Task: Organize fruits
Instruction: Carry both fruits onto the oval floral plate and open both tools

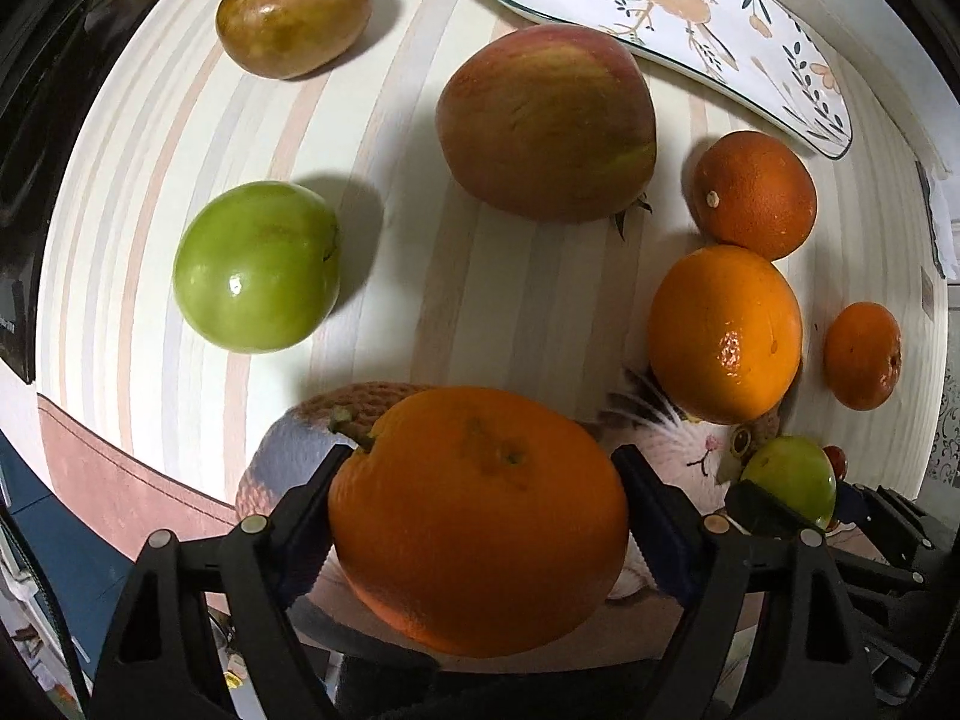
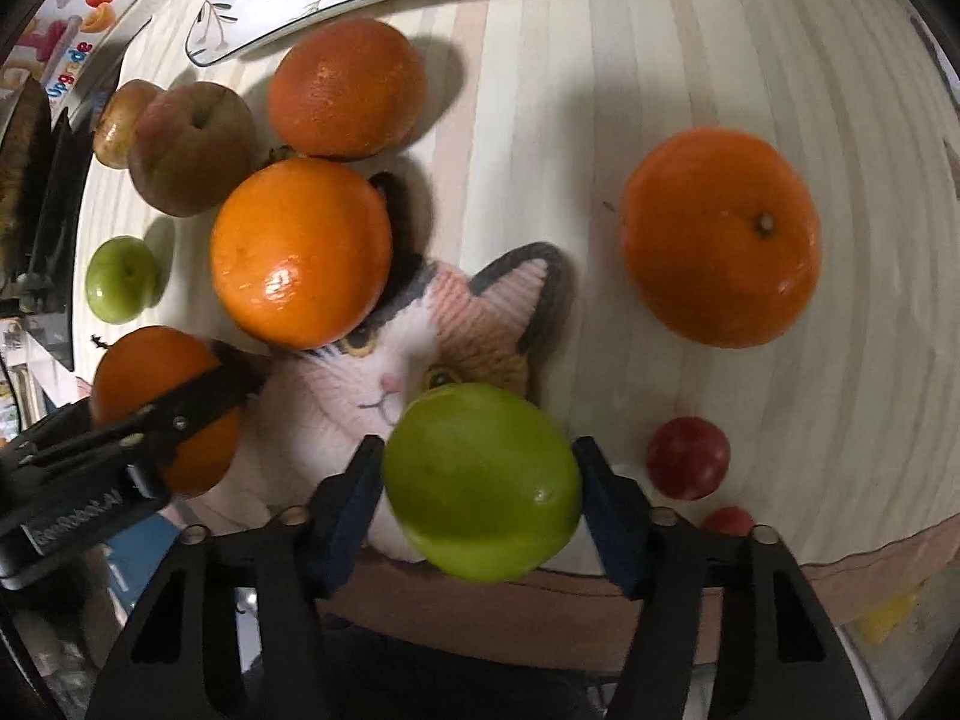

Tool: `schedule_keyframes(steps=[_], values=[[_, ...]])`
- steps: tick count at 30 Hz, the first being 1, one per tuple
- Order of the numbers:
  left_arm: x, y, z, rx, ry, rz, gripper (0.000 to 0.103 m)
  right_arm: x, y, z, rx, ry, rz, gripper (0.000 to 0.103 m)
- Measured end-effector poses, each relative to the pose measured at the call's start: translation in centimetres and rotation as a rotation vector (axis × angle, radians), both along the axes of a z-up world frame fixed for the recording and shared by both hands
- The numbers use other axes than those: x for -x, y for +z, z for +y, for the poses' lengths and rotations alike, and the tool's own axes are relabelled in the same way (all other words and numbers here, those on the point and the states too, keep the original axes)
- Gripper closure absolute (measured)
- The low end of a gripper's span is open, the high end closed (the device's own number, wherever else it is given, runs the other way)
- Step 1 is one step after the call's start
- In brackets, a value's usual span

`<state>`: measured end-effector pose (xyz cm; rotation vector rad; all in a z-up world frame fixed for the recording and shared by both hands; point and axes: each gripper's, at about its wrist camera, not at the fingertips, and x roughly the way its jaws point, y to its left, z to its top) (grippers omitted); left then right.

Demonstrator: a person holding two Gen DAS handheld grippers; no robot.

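Fruit fills both claws: my left gripper point(image 1: 480, 516) clamps a large orange point(image 1: 477, 519). My right gripper point(image 2: 480, 483) grips a green apple point(image 2: 483, 483) above the cat-print cloth point(image 2: 372, 372).

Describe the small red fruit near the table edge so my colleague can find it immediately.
Start at the cat face printed on the striped tablecloth. Look right, past the green fruit held in the right hand-held gripper, toward the near table edge. The small red fruit lies there, far smaller and darker than the oranges.
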<state>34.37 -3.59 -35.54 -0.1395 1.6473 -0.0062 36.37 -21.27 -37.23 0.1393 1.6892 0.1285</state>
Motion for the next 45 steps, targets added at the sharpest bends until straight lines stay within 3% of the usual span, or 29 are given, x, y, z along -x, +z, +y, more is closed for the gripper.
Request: schedule_keyframes(steps=[9,14,19,25,29,33,37,45], values=[[0.1,1.4,0.2,-0.010,0.000,-0.006,0.019,0.7,0.9,0.1,-0.038,-0.004,-0.029,0.040],[-0.1,4.4,0.2,0.029,-0.004,-0.036,0.019,0.0,3.2,-0.5,-0.071,-0.007,-0.052,0.040],[-1.3,8.1,0.1,0.080,-0.013,-0.085,0.019,-0.9,7.8,-0.8,-0.115,-0.013,-0.112,0.040],[-6.4,14.9,0.7,0.216,0.014,-0.174,0.019,-4.5,13.4,-3.4,-0.172,-0.056,-0.214,0.040],[-12.7,16.6,-0.8,0.222,-0.012,-0.241,0.019,-10.0,15.3,-3.8,-0.160,-0.074,-0.291,0.040],[-18.9,15.2,-2.1,0.182,-0.048,-0.255,0.019,-16.0,14.2,-3.1,-0.109,-0.057,-0.335,0.040],[-24.4,11.4,-3.7,0.147,-0.067,-0.188,0.019,-21.1,10.8,-2.1,-0.048,-0.006,-0.321,0.040],[-27.2,5.0,-4.6,0.162,-0.055,-0.039,0.019,-25.6,5.9,-0.5,0.014,0.094,-0.254,0.040]])
